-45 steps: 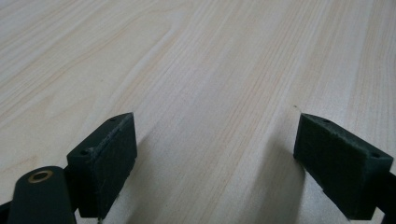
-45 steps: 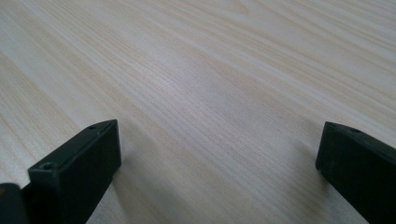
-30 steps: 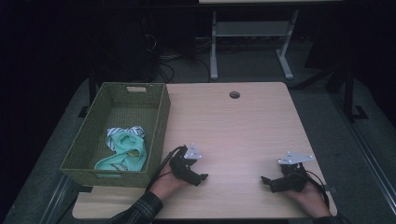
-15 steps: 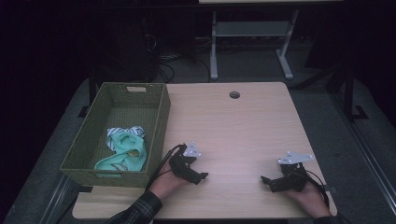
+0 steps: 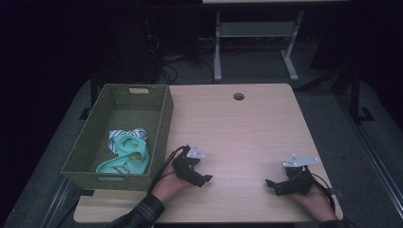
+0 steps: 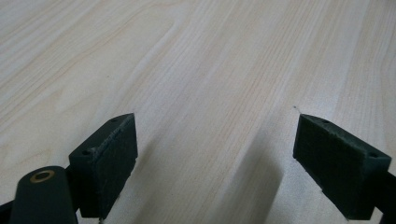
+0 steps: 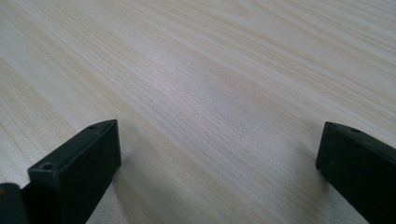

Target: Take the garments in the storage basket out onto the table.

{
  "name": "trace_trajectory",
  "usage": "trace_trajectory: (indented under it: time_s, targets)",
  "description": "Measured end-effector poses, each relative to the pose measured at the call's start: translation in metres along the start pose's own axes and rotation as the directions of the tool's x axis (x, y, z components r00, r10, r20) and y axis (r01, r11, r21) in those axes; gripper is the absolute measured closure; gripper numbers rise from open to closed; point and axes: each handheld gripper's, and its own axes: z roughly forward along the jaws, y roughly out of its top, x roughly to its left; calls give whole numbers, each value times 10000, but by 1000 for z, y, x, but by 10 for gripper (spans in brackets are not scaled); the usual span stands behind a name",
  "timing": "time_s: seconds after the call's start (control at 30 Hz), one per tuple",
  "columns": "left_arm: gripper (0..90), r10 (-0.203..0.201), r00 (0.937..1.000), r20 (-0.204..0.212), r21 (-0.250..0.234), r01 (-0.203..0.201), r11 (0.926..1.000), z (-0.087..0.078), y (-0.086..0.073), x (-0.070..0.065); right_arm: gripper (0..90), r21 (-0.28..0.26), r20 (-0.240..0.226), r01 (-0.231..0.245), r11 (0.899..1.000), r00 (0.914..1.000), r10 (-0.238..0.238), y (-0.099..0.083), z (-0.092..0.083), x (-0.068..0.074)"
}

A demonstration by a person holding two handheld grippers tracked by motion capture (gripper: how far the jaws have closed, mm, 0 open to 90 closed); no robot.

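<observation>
A green woven basket (image 5: 161, 123) stands on the left side of the wooden table (image 5: 237, 133). Inside it lies a mint-green garment (image 5: 128, 154) with a striped cloth (image 5: 121, 135) behind it. My left gripper (image 5: 204, 179) rests low on the table just right of the basket's near corner, open, with bare wood (image 6: 215, 116) between its pads (image 6: 109, 158). My right gripper (image 5: 272, 186) sits near the table's front right, also open over bare wood (image 7: 219, 126), nothing between its pads (image 7: 81, 168).
A round cable hole (image 5: 238, 96) marks the table's far edge. Beyond the table stand a grey metal frame (image 5: 252, 42) and loose cables (image 5: 176, 61) on a dark floor. The table's front edge (image 5: 214, 219) runs close under both hands.
</observation>
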Motion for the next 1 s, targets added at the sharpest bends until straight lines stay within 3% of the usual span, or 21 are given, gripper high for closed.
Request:
trace_trajectory:
  time_s: [1.0]
  targets:
    - [133, -387, 9992, 24, -310, 388, 9988, -9, 6, 5, 0, 8, -2, 2, 10000, 10000, -2, 0, 0, 0]
